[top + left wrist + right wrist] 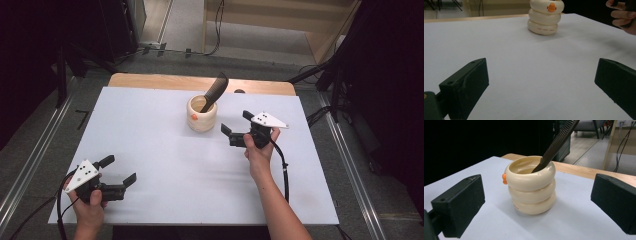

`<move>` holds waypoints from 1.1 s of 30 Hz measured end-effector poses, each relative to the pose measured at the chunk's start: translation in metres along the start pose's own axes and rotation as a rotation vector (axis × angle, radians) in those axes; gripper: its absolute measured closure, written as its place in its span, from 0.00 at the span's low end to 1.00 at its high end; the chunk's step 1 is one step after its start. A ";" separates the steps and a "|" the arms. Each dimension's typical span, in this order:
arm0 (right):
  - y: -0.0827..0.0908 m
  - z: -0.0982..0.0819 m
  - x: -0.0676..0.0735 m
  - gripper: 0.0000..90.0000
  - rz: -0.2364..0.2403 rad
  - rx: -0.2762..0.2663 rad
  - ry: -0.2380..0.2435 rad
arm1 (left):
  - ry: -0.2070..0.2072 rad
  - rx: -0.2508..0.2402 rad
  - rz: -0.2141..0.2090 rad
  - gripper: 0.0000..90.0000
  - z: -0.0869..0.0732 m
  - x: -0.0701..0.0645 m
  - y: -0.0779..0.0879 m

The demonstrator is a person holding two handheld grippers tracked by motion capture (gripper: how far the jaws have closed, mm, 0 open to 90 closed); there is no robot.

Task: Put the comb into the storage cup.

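A cream ringed holder (202, 114) with an orange beak stands upright at the far middle of the white table top (165, 165). A black comb (215, 91) leans out of it toward the right. My right gripper (236, 123) is open just right of the holder, jaws pointing at it with nothing between them. In the right gripper view the holder (532, 187) sits a short way ahead between the jaws, the comb (556, 141) rising from its mouth. My left gripper (119, 169) rests open near the front left corner. The left gripper view looks across the table at the holder (545, 17) far ahead.
A wooden strip (200, 82) edges the table's far side. Cables trail from both grippers. Floor rails run along the left side, and dark stands flank the table. The other hand (622, 16) shows at the top right of the left gripper view.
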State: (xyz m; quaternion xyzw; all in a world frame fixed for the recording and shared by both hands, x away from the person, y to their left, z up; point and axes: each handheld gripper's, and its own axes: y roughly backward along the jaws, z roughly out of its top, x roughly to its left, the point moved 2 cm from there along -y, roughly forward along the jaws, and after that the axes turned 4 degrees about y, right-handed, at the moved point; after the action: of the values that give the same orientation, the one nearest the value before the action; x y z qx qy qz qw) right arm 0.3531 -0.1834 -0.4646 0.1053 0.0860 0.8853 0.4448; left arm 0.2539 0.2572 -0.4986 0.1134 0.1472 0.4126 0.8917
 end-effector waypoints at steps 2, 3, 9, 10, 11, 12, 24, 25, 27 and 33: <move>0.004 -0.002 0.000 0.00 -0.002 0.000 0.005 | -0.002 0.002 0.001 0.00 0.000 0.000 0.000; 0.007 -0.003 0.000 0.00 -0.004 -0.003 0.007 | -0.003 0.001 -0.001 0.00 0.000 0.000 0.000; 0.019 -0.010 -0.002 0.00 -0.015 0.003 0.006 | -0.004 0.003 0.002 0.00 0.000 0.000 0.000; 0.021 -0.010 -0.003 0.00 -0.015 0.001 0.002 | -0.002 0.003 0.002 0.00 0.000 0.000 0.000; 0.023 -0.011 -0.003 0.00 -0.017 -0.002 0.002 | -0.003 0.003 0.003 0.00 0.000 0.000 0.000; 0.025 -0.012 -0.004 0.00 -0.018 -0.002 0.001 | -0.002 0.003 0.002 0.00 0.000 0.000 0.000; 0.047 -0.023 -0.005 0.00 -0.036 0.018 0.030 | -0.007 0.005 0.002 0.00 0.000 0.000 0.000; 0.049 -0.024 -0.005 0.00 -0.038 0.018 0.030 | -0.006 0.003 0.001 0.00 0.000 0.000 0.000; 0.054 -0.025 -0.006 0.00 -0.040 0.017 0.033 | -0.006 0.003 -0.002 0.00 0.000 -0.001 0.000; 0.069 -0.031 -0.009 0.00 -0.052 0.022 0.038 | -0.009 0.005 0.000 0.00 0.000 -0.001 0.000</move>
State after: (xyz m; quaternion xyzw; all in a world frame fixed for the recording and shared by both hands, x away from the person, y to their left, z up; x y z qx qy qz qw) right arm 0.2975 -0.2333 -0.4788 0.0911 0.1066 0.8743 0.4647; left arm 0.2535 0.2565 -0.4987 0.1176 0.1445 0.4120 0.8920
